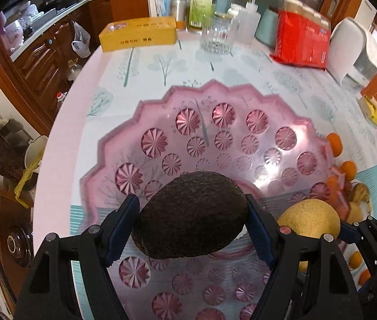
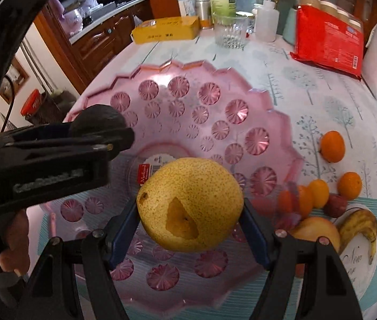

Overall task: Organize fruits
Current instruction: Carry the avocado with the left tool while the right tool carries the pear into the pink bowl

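My left gripper (image 1: 191, 205) is shut on a dark avocado (image 1: 191, 216) held over the near part of a pink cut-glass bowl (image 1: 161, 101). My right gripper (image 2: 188, 208) is shut on a yellow speckled pear (image 2: 191, 205) with a bruised patch, above the centre of the same bowl (image 2: 276, 112). The two grippers hang side by side: the pear (image 1: 311, 218) shows at the right in the left wrist view, and the avocado (image 2: 95, 117) at the left in the right wrist view. Nothing else lies in the bowl.
Right of the bowl lie small oranges (image 2: 332, 146), a dark red fruit (image 2: 335, 205), an apple (image 2: 319, 229) and a spotted banana (image 2: 361, 224) on a white plate (image 2: 359, 261). At the table's far side stand a yellow box (image 1: 137, 34), a glass (image 1: 216, 34), bottles and a red package (image 1: 303, 40).
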`<action>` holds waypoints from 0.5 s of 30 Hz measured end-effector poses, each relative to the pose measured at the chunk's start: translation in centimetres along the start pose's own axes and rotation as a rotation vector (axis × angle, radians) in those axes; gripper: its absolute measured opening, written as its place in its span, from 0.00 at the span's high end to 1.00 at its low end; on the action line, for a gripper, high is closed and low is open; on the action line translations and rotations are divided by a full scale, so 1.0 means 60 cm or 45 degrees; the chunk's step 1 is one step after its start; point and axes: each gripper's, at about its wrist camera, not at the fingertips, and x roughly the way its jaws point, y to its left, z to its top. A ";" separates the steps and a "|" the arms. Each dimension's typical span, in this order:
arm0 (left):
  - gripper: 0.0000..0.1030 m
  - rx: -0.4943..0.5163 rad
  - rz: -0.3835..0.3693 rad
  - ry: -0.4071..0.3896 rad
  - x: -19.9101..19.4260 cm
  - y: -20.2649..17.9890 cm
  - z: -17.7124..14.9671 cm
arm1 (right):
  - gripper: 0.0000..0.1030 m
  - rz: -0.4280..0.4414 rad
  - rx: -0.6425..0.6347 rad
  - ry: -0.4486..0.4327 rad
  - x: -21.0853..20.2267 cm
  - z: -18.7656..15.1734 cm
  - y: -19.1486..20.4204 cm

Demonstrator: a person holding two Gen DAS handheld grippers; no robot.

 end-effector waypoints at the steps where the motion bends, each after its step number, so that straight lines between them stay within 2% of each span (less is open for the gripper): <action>1: 0.26 0.004 0.000 0.010 0.009 -0.001 0.000 | 0.27 0.002 0.004 0.007 0.004 0.000 0.000; 5: 0.26 0.018 0.004 0.036 0.030 -0.006 0.000 | 0.27 0.003 0.011 0.035 0.021 0.002 -0.003; 15: 0.25 0.085 0.044 0.070 0.052 -0.026 0.001 | 0.26 -0.037 -0.079 0.015 0.040 0.001 0.021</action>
